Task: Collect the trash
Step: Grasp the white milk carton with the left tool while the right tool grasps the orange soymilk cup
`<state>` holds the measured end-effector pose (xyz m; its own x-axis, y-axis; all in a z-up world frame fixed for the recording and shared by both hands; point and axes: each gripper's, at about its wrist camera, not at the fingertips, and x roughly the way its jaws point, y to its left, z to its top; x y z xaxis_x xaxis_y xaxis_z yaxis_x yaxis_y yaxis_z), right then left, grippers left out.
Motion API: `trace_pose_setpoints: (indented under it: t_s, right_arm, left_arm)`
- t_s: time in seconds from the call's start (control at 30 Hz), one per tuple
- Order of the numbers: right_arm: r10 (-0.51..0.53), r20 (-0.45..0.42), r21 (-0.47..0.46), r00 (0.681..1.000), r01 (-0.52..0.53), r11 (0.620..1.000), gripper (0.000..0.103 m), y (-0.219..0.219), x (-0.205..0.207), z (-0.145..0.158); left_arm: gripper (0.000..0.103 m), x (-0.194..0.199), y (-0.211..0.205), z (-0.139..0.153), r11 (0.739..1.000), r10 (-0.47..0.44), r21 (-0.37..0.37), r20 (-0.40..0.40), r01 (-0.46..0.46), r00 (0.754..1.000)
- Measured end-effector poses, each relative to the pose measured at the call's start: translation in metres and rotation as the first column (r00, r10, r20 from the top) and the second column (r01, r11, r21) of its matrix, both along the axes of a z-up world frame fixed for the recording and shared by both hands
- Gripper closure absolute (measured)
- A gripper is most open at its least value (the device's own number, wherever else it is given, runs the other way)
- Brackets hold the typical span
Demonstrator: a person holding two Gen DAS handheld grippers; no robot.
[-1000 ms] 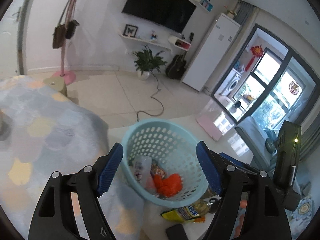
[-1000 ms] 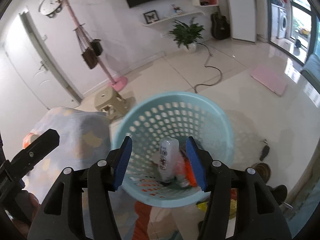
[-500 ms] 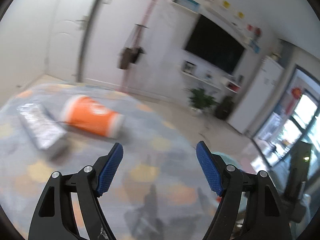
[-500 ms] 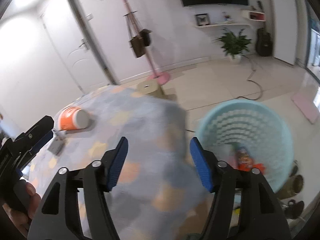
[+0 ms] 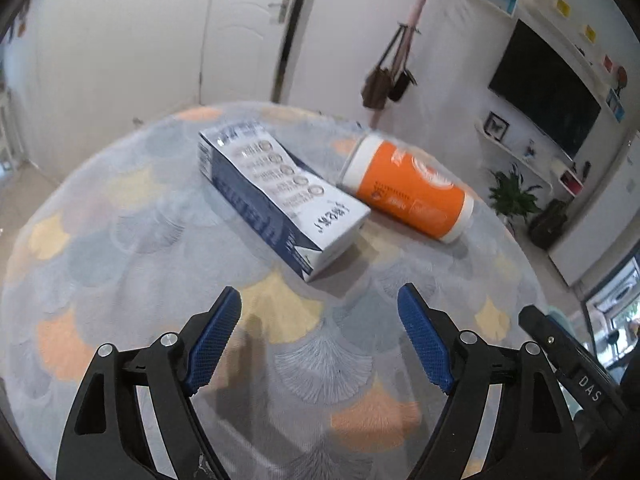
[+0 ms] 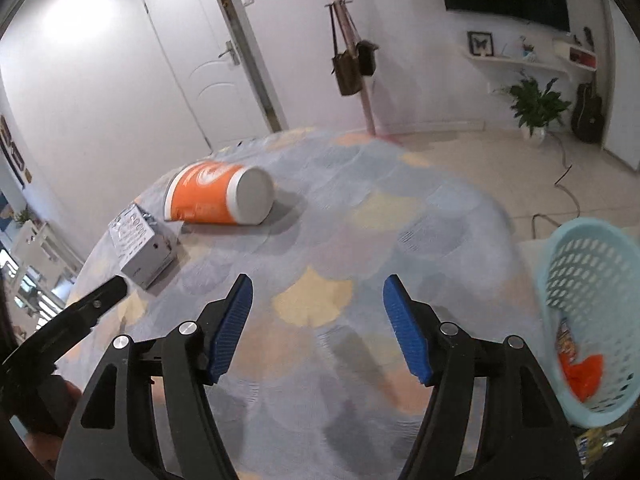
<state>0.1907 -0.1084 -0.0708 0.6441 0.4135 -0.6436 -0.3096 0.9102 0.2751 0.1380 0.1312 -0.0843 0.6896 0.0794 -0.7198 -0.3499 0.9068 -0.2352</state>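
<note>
White walls, a pale door and a wall-mounted television surround a round worktop covered in a grey cloth printed with yellow and orange fan shapes.

Left to right in the left wrist view: the left gripper hangs above bare cloth, its blue-padded jaws opening wide with nothing between them. Ahead of it, just beyond the fingertips, lies a long blue-and-white cardboard carton on its side, its long axis running away and to the left, one end pointing back toward the gripper. Right of the carton, near or touching it, lies an orange paper cup with a white lid, also on its side, its length slanting down to the right.

In the right wrist view, the right gripper is also empty, jaws opening to a middling width. From here the carton and cup sit far to the upper left, so the left gripper looks nearer to both. A pale turquoise perforated plastic basket, already holding some wrappers, stands on the floor at the right, past the worktop's edge.
</note>
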Motion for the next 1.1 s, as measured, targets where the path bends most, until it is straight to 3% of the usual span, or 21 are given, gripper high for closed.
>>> trace_pose_setpoints:
  t_s: [0.3,0.53,0.67,0.77,0.8,0.9,1.0,1.1]
  right_arm:
    - [0.026,-0.005,0.027,1.000,-0.026,0.999,0.036,-0.002,0.002,-0.004]
    - [0.032,0.000,-0.002,0.999,-0.032,0.999,0.036,0.004,0.001,-0.003]
    - [0.060,-0.001,-0.042,0.998,-0.060,0.997,0.036,0.014,0.002,-0.002]
    - [0.107,-0.004,-0.073,0.994,-0.107,0.992,0.036,0.025,0.004,0.001]
    - [0.127,0.004,-0.088,0.992,-0.126,0.988,0.036,0.029,0.005,0.006]
    - [0.185,0.042,-0.112,0.982,-0.179,0.977,0.035,0.041,0.013,0.029]
    - [0.216,0.102,-0.110,0.971,-0.205,0.973,0.027,0.050,0.030,0.049]
    - [0.250,0.137,-0.077,0.959,-0.241,0.967,0.027,0.057,0.050,0.056]
  left_arm:
    - [0.027,0.024,0.026,-0.002,0.996,0.061,0.073,-0.058,-0.057,0.996]
    - [0.031,0.003,0.086,-0.008,0.990,0.139,0.005,-0.056,-0.139,0.989]
    - [0.033,-0.004,0.112,-0.003,0.979,0.200,0.039,-0.083,-0.198,0.976]
    - [0.031,-0.006,0.118,0.007,0.983,0.181,-0.029,-0.042,-0.182,0.983]
    - [0.025,-0.001,0.120,0.010,0.984,0.162,-0.077,-0.019,-0.163,0.987]
    - [0.022,0.017,0.118,0.010,0.981,0.130,-0.147,-0.003,-0.129,0.992]
    - [0.020,0.043,0.105,0.000,0.988,0.102,-0.112,-0.055,-0.108,0.993]
    - [0.020,0.055,0.097,-0.007,0.993,0.095,-0.065,-0.035,-0.097,0.995]
